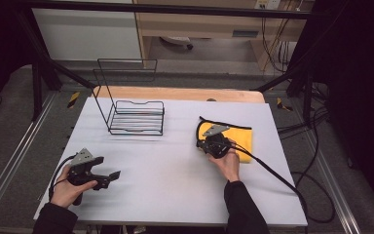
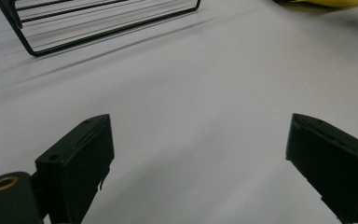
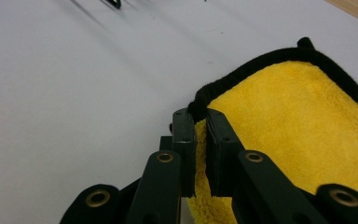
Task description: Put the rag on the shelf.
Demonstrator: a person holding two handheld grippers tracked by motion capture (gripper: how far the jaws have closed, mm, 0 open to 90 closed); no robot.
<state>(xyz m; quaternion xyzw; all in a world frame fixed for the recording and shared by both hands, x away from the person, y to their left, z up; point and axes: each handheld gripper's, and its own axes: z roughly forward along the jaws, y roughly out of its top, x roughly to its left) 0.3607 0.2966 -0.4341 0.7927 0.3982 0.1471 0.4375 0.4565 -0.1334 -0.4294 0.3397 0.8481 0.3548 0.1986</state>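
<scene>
A yellow cloth with a black hem lies at the right of the white table. My right gripper sits over its left edge. In the right gripper view the two jaws are pinched together on the black-hemmed edge of the cloth, and my right gripper is shut on it. At the table's front left a hand holds my left gripper, which hovers above bare table. The left gripper has its jaws wide apart with nothing between them.
A black wire rack stands at the back left of the table, its base seen again as the wire rack ahead of the left jaws. A wooden board lines the far edge. Black cables trail off the right side.
</scene>
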